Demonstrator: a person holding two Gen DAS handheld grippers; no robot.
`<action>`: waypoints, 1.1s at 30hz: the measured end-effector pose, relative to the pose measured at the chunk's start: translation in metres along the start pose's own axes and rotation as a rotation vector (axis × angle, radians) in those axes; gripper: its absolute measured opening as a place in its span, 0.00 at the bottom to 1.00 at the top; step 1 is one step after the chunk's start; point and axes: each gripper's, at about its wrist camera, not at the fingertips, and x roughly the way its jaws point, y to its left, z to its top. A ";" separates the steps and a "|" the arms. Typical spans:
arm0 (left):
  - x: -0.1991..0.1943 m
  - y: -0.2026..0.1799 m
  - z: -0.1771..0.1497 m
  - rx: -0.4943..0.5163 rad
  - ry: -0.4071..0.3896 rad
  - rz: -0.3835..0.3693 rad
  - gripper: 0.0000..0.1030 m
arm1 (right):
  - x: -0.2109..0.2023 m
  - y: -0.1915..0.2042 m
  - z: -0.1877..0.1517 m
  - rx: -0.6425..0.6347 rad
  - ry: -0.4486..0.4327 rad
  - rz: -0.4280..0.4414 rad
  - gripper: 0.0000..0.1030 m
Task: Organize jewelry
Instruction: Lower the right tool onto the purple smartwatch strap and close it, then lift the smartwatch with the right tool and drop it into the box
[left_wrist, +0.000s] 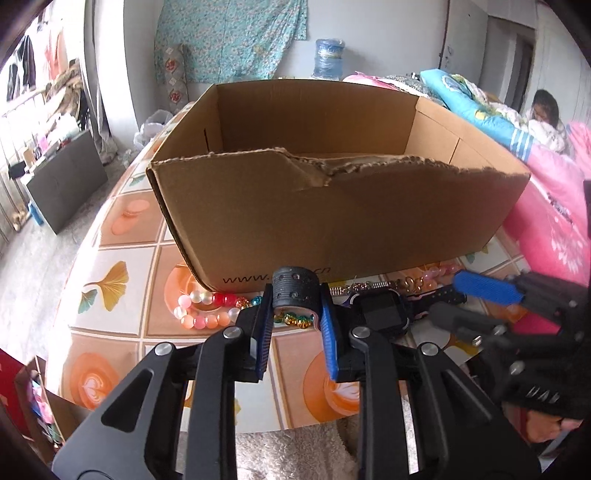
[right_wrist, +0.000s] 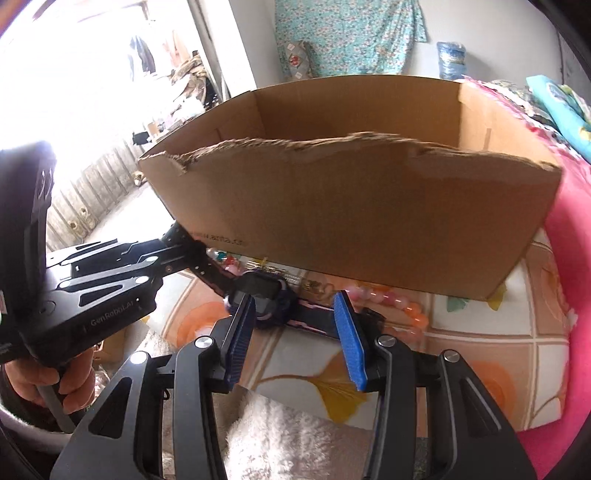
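- the left gripper (left_wrist: 297, 314) was clenched on the curled black strap (left_wrist: 295, 290) of a smartwatch (left_wrist: 382, 308), lifted just in front of the cardboard box (left_wrist: 332, 218).
- the right gripper (right_wrist: 293, 328) stood released, its blue pads apart over the watch's other strap, gripping nothing.
- bead bracelets (left_wrist: 201, 308) and a chain (left_wrist: 354, 288) lay on the patterned tablecloth (left_wrist: 122, 236) against the box's near wall.

Home bedroom: piled quilts (left_wrist: 476, 107), hanging clothes (left_wrist: 26, 70)

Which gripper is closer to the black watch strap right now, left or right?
Left. The left gripper has the watch strap between its fingers, seemingly gripped. The right gripper is open, hovering over the watch's face, clear of the strap.
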 end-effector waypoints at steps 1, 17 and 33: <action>-0.001 -0.004 -0.002 0.023 -0.006 0.018 0.21 | -0.006 -0.007 -0.002 0.019 -0.001 -0.025 0.43; -0.002 -0.016 -0.010 0.106 -0.011 0.091 0.21 | 0.006 -0.073 -0.010 0.347 0.102 0.023 0.43; 0.007 -0.018 -0.006 0.116 0.010 0.107 0.21 | 0.023 -0.070 -0.007 0.491 0.144 0.191 0.40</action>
